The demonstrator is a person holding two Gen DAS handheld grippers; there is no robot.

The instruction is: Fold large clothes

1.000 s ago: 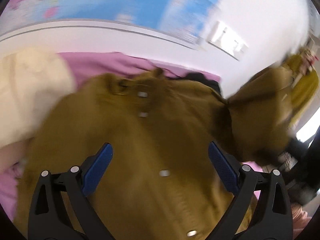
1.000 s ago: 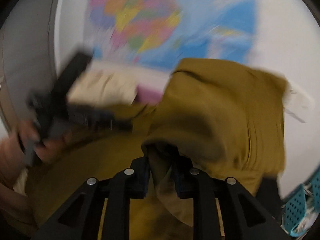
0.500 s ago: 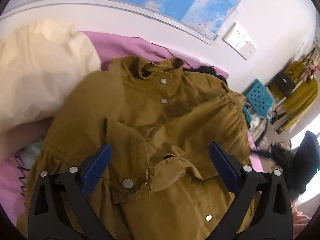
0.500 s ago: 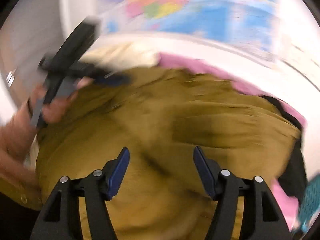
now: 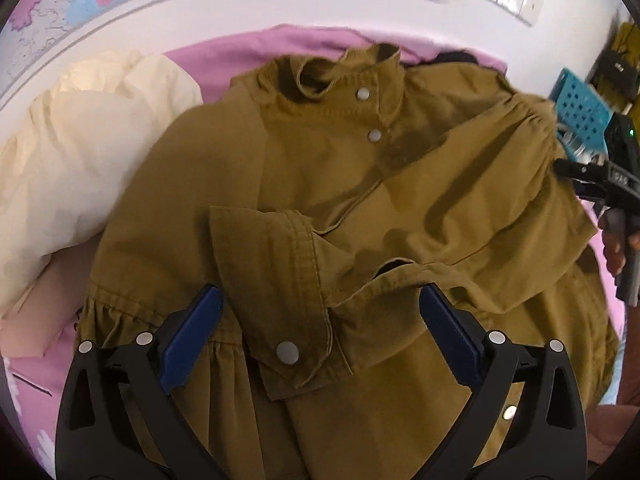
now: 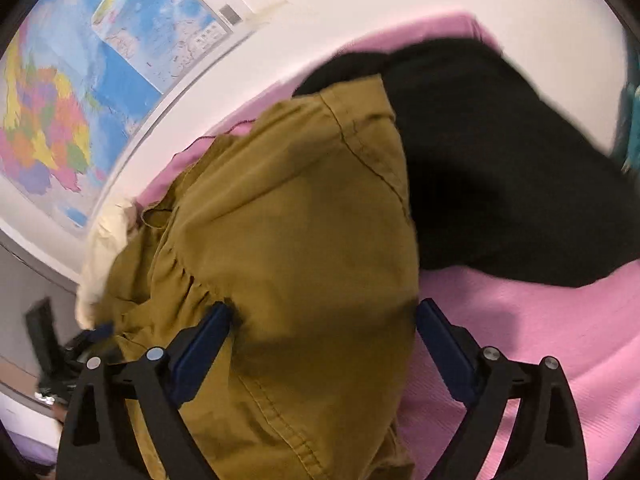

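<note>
A puffy cream pillow (image 5: 80,152) sits at the left of the pink bed (image 6: 540,340). The mustard-brown snap-button jacket (image 5: 320,200) now lies there, both sleeves folded in. The left tongs (image 5: 320,320) and right tongs (image 6: 322,340) have let go and hang wide apart. A black cloth (image 6: 500,160) crowds the right side.
</note>
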